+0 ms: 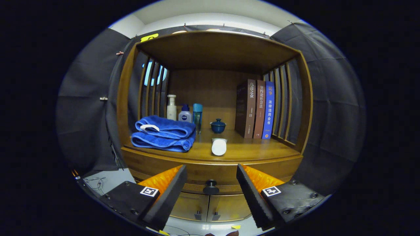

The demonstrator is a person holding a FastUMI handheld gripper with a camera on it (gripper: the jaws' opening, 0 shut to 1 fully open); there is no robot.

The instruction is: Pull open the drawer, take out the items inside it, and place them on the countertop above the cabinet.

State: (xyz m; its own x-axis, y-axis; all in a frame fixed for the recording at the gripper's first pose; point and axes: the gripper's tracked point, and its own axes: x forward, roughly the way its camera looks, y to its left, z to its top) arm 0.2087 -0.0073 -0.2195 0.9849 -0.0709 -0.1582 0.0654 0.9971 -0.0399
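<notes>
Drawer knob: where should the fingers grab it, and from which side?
Grip the round drawer knob from straight in front, one finger on each side. It protrudes from the closed drawer front. The gripper is open, with the knob between and beyond the fingers.

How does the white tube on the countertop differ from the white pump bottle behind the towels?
The white tube lies on its side near the countertop's front edge, end toward the camera; the white pump bottle stands upright at the back. The tube lies apart in the open; the bottle stands beside other bottles behind the folded blue towels. Both are white.
</notes>
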